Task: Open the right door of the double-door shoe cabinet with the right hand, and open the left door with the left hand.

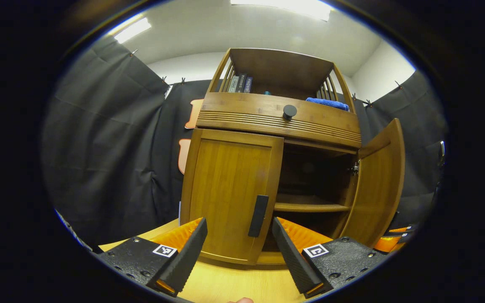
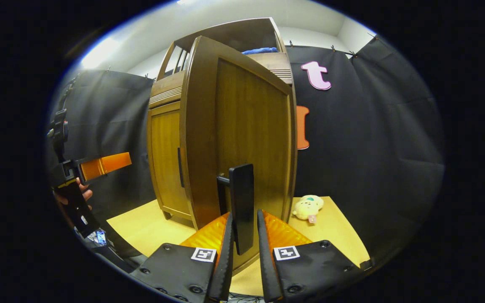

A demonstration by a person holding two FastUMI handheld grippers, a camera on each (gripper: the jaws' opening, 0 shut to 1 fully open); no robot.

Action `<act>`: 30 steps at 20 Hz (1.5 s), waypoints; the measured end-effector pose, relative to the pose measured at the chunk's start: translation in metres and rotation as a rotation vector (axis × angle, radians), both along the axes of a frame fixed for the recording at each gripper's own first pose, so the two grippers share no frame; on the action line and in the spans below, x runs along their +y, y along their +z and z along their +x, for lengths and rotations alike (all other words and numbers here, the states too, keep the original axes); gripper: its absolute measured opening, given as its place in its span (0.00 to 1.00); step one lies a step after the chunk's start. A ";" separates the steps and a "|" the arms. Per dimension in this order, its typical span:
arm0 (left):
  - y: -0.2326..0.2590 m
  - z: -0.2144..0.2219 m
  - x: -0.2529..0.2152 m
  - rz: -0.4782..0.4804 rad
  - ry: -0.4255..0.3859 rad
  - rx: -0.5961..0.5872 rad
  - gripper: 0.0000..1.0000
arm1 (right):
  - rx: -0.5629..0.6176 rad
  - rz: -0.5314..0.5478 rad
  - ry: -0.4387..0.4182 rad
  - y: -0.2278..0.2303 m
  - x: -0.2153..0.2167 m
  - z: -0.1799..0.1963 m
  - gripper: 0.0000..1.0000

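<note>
The shoe cabinet (image 1: 278, 122) stands on a light wooden table (image 1: 242, 282), and everything here sits around it. Its right door (image 1: 379, 185) is swung wide open, so you can see a shelf (image 1: 312, 207) inside. Its left door (image 1: 230, 198) is flat shut.

The right gripper (image 2: 243, 248) has its two fingers squeezed close on the right door's handle (image 2: 241, 206), one on each side. I think it holds on there because that grip is what pulls the door out.

The left gripper (image 1: 239, 252) has its fingers spread wide and holds nothing. It hangs just in front of the left door's handle (image 1: 258, 215), with the handle lined up in the gap. That looks like getting ready to grab it, so the left door is the job not yet done.

The left gripper view looks straight into the cabinet. It shows the round knob (image 1: 289, 111) above the doors, some books (image 1: 240, 83) and a blue cloth (image 1: 327, 103) on top.

The right gripper view looks from the side of the cabinet. It shows a small soft toy (image 2: 307, 207) on the table beside the open door, and a hand (image 2: 83, 197) holding the left gripper out in front of the cabinet.
</note>
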State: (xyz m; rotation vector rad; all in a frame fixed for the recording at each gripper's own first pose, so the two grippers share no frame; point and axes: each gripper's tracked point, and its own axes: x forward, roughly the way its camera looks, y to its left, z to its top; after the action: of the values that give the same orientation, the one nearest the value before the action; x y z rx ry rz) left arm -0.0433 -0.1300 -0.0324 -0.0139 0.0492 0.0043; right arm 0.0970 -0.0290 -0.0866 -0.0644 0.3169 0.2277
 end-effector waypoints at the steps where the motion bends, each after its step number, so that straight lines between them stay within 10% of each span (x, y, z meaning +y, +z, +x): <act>1: 0.000 -0.002 -0.005 0.000 -0.003 -0.001 0.91 | 0.005 -0.003 -0.007 0.000 -0.007 -0.004 0.38; 9: 0.004 -0.006 -0.057 0.021 -0.074 -0.016 0.91 | 0.005 -0.008 -0.204 -0.006 -0.074 -0.010 0.23; 10: 0.004 -0.006 -0.061 0.024 -0.082 -0.020 0.91 | 0.004 0.018 -0.206 -0.005 -0.077 -0.012 0.36; 13: 0.004 -0.007 -0.063 0.031 -0.096 -0.025 0.90 | 0.010 0.083 -0.191 -0.010 -0.083 -0.011 0.25; 14: 0.003 -0.008 -0.064 0.033 -0.097 -0.024 0.91 | 0.004 0.082 -0.175 -0.008 -0.083 -0.012 0.38; 18: 0.004 -0.009 -0.063 0.048 -0.087 -0.020 0.91 | 0.003 0.066 -0.133 -0.009 -0.086 -0.009 0.26; 30: -0.001 -0.007 -0.064 0.069 -0.090 -0.001 0.92 | -0.035 0.019 -0.207 0.008 -0.100 -0.028 0.31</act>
State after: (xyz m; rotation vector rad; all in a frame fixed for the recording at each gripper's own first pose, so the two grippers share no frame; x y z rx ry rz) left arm -0.0500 -0.1936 -0.0332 0.0575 0.0487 -0.0839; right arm 0.0689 -0.1288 -0.0789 -0.0165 0.2848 0.0248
